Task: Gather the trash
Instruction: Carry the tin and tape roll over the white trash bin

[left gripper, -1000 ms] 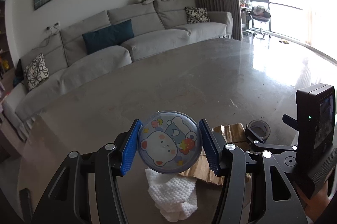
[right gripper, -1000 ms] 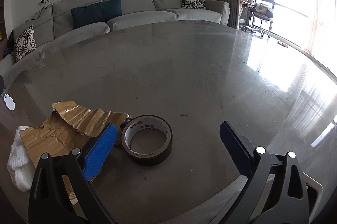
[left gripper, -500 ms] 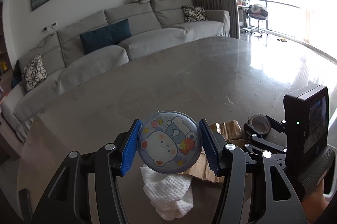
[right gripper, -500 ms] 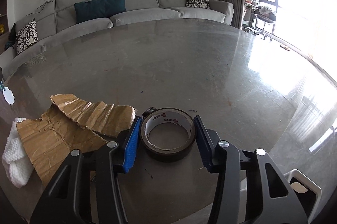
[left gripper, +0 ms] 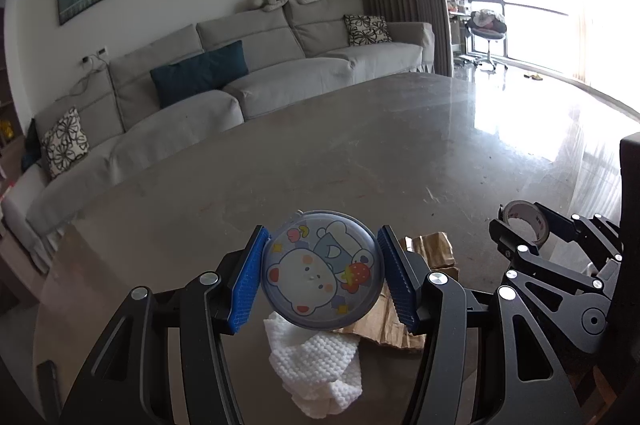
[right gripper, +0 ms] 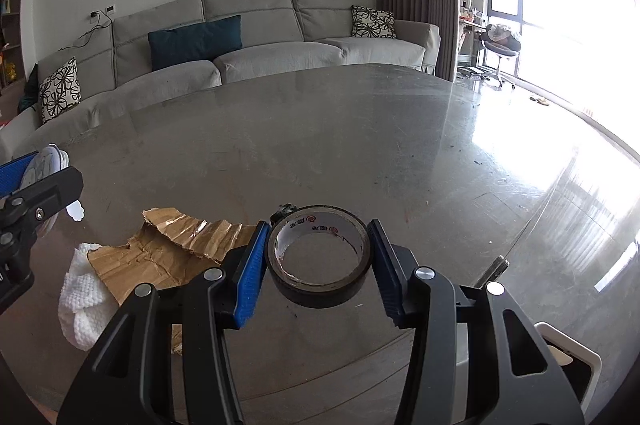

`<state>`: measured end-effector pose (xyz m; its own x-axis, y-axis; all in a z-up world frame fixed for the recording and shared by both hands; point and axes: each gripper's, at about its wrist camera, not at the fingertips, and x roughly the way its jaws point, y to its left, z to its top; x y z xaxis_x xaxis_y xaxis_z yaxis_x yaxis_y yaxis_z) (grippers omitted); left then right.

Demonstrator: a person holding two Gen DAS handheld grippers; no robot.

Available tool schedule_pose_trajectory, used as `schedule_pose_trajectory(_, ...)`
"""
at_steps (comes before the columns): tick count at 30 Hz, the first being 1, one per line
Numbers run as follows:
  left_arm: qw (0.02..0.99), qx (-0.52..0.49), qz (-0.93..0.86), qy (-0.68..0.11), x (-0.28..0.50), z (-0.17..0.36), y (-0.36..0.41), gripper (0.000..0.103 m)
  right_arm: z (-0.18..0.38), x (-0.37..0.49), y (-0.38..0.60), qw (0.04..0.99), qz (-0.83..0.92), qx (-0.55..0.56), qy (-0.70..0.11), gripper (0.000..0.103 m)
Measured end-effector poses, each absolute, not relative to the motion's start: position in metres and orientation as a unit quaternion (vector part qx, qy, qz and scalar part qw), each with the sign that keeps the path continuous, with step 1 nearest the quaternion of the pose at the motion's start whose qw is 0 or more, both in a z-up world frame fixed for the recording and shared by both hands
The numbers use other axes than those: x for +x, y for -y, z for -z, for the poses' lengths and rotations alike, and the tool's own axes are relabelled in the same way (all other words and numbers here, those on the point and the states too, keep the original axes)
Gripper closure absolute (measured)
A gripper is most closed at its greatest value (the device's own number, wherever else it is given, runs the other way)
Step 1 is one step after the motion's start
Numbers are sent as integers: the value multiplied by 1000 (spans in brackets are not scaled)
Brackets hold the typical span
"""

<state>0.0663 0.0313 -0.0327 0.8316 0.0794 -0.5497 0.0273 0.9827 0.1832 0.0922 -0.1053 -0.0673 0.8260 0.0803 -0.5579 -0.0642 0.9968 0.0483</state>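
My left gripper [left gripper: 322, 275] is shut on a round lid [left gripper: 323, 272] printed with a cartoon bear, held above the table. My right gripper [right gripper: 318, 261] is shut on a dark roll of tape [right gripper: 319, 255], its blue pads pressing both sides, and the roll hangs a little above the tabletop. In the left wrist view the tape roll [left gripper: 522, 223] shows at the right in the right gripper [left gripper: 520, 231]. A torn piece of brown cardboard [right gripper: 160, 257] lies on the table with a white knitted cloth [right gripper: 82, 299] beside it; both lie under the lid in the left wrist view.
The grey round table [right gripper: 360, 145] stretches ahead, with its far edge before a grey sofa [right gripper: 240, 37]. A white device [right gripper: 568, 357] sits near the table's front right edge. Bright windows [right gripper: 560, 5] are at the right.
My right gripper moved in over the tape roll, closed on it and lifted it off the table. The left gripper kept still with the lid.
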Motion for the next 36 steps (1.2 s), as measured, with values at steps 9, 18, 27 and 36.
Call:
schedule_pose_trajectory(9, 954, 93, 4, -286, 64, 30, -16, 46, 4, 40, 127, 978, -34, 21, -205, 53)
schedule_pose_trajectory(18, 952, 113, 59, -279, 57, 33, 42, 46, -17, 8, 172, 987, 16, 17, -161, 53)
schedule_pose_trajectory(27, 938, 139, 132, -288, 50, 54, 127, 46, -12, -19, 220, 985, 76, 10, -153, 53)
schedule_pose_trajectory(36, 915, 167, 205, -304, 38, 87, 210, 46, 25, -33, 275, 970, 142, 19, -194, 53)
